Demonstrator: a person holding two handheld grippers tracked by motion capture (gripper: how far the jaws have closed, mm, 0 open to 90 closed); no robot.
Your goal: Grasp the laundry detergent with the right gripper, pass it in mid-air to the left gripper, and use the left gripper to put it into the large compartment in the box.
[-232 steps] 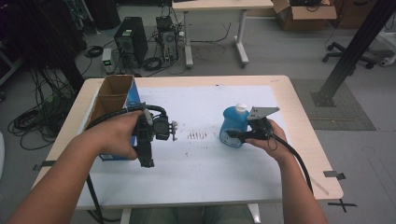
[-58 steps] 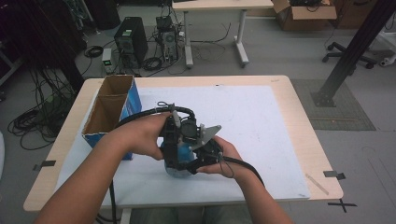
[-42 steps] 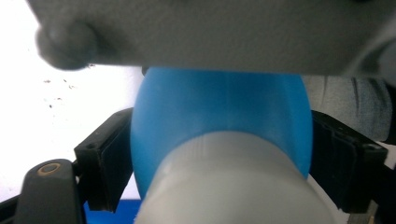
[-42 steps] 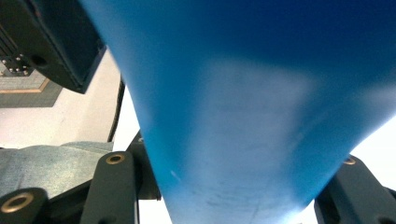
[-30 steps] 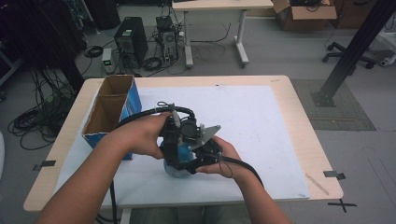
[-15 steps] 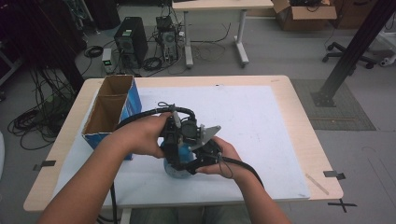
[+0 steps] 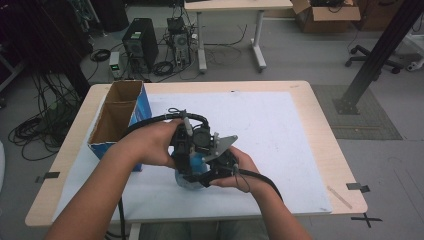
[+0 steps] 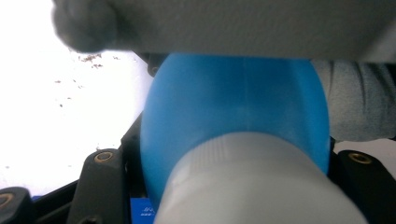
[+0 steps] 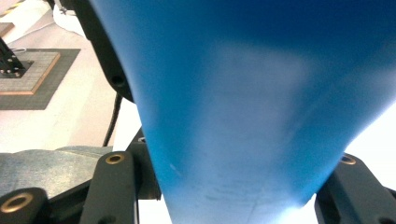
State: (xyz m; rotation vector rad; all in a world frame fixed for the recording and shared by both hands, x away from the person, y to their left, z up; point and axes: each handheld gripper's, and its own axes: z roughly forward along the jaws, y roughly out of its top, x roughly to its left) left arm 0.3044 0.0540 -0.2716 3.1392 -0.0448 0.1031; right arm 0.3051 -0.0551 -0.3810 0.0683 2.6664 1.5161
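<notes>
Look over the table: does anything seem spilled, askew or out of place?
Small dark specks lie scattered on the white sheet, seen in the left gripper view at, like spilled crumbs. Otherwise nothing stands out: both grippers clamp the blue bottle, and the cardboard box sits upright at the table's left edge.

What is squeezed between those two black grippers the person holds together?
A blue bottle with a white cap, clamped by both left gripper and right gripper, seen in the high view.

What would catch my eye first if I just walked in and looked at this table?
Two hand-held grippers meet over the near middle of the table, left gripper and right gripper both clamped on one blue bottle with a pale cap. Left of them, an open blue cardboard box stands on the white sheet.
</notes>
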